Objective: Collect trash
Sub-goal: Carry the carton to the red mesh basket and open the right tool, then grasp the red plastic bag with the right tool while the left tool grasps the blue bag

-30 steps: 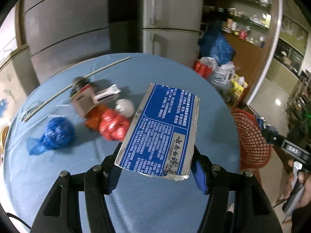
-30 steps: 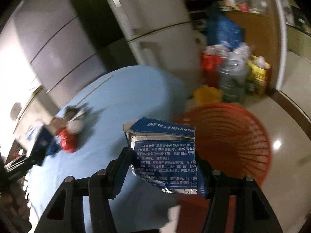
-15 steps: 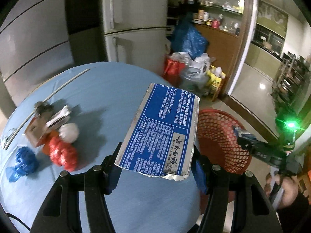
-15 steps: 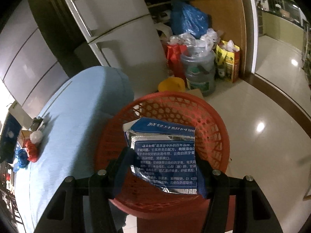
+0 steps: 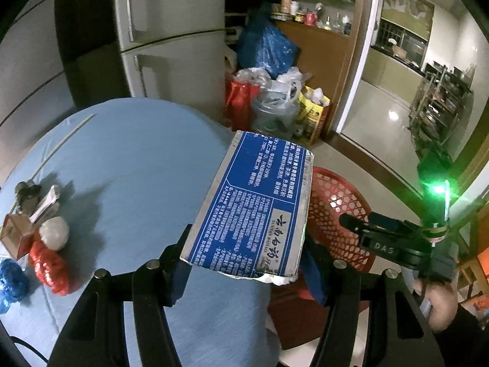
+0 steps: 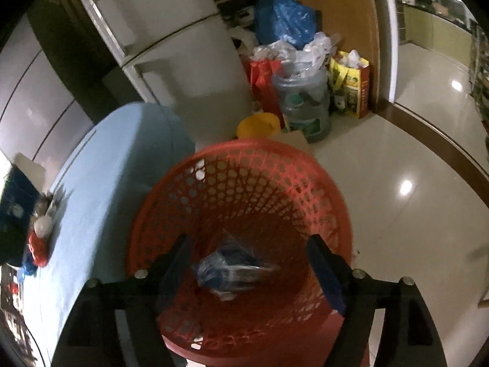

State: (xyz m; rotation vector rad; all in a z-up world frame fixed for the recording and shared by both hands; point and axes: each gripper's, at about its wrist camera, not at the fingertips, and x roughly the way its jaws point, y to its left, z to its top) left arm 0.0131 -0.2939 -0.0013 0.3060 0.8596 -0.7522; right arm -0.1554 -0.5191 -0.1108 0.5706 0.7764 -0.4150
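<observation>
My left gripper (image 5: 247, 263) is shut on a blue and silver toothpaste box (image 5: 253, 205), holding it over the right edge of the round blue table (image 5: 137, 165). Beyond the box stands a red mesh basket (image 5: 336, 214). In the right wrist view my right gripper (image 6: 249, 263) hangs over that basket (image 6: 244, 183) with its jaws opening and nothing pressed between the pads. A second blue and silver box (image 6: 232, 267), blurred, drops inside the basket below them. The right gripper (image 5: 345, 221) also shows in the left wrist view, held by a hand (image 5: 440, 305).
On the table's left side lie a red crumpled bag (image 5: 49, 264), a white ball (image 5: 53, 232), a blue bag (image 5: 10, 281) and a small brown carton (image 5: 16, 238). A fridge (image 6: 171, 55), a water jug (image 6: 302, 101), bags and a yellow bowl (image 6: 258, 125) stand behind the basket.
The right gripper swung from the table over the basket, lowered, opened and let its box fall in. The left gripper carried its box rightward toward the table edge and basket.
</observation>
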